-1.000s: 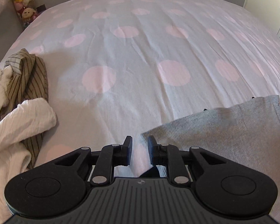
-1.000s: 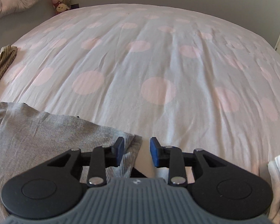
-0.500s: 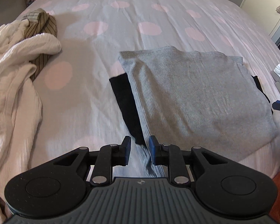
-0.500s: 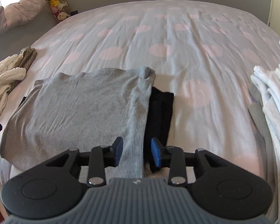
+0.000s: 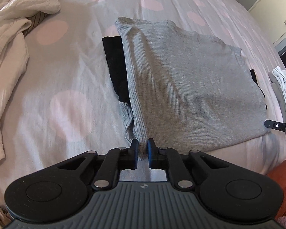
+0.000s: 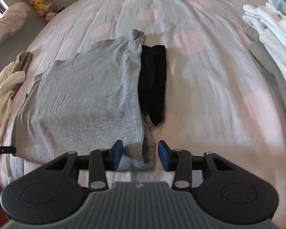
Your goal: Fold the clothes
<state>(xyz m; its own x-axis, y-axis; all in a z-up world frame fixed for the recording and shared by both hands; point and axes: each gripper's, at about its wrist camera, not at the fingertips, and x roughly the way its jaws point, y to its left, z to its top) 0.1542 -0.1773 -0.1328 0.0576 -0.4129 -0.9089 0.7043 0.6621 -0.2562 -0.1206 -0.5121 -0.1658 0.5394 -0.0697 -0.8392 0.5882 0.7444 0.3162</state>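
A grey ribbed garment (image 5: 190, 87) lies folded over on the bed, with a black part (image 5: 116, 70) sticking out from under its left edge. My left gripper (image 5: 142, 148) is shut on the near left corner of the grey cloth. In the right wrist view the same grey garment (image 6: 85, 99) has its black part (image 6: 152, 80) showing along its right edge. My right gripper (image 6: 140, 152) is open, its fingers standing either side of the near right corner of the grey cloth.
The bed (image 5: 70, 87) has a pale sheet with pink dots. A heap of white and striped clothes (image 5: 11, 28) lies at the left. A stack of folded white clothes (image 6: 272, 38) sits at the right. Plush toys (image 6: 40, 2) line the far wall.
Both grippers have drawn the near edge back toward me, folding the grey garment over. The right gripper has opened and let go of its corner; the left stays shut.
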